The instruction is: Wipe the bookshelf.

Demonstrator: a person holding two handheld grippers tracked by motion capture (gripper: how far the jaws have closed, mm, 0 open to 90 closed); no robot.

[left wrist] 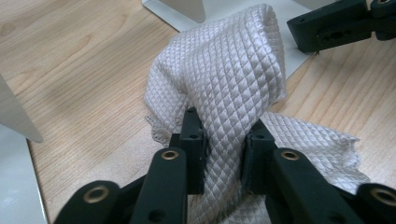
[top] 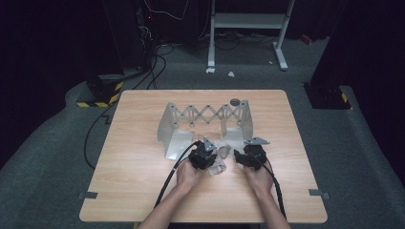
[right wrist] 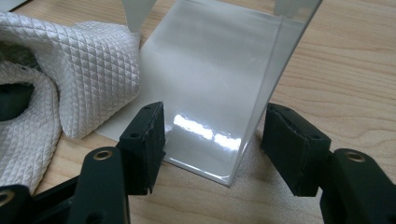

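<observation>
**Left jaws pinch the cloth beside the rack**

Nearest the person, the left gripper has its jaws clamped on a fold of the cloth, a pale quilted fabric with a diamond weave, bunched and rising off the wooden tabletop. The right gripper sits just beside it, jaws wide, holding nothing, pointed at a glossy foot of the rack. The cloth's edge lies over that foot. From above, the rack spreads behind both grippers: two metal end plates joined by a scissor lattice, well beyond the hands.
</observation>
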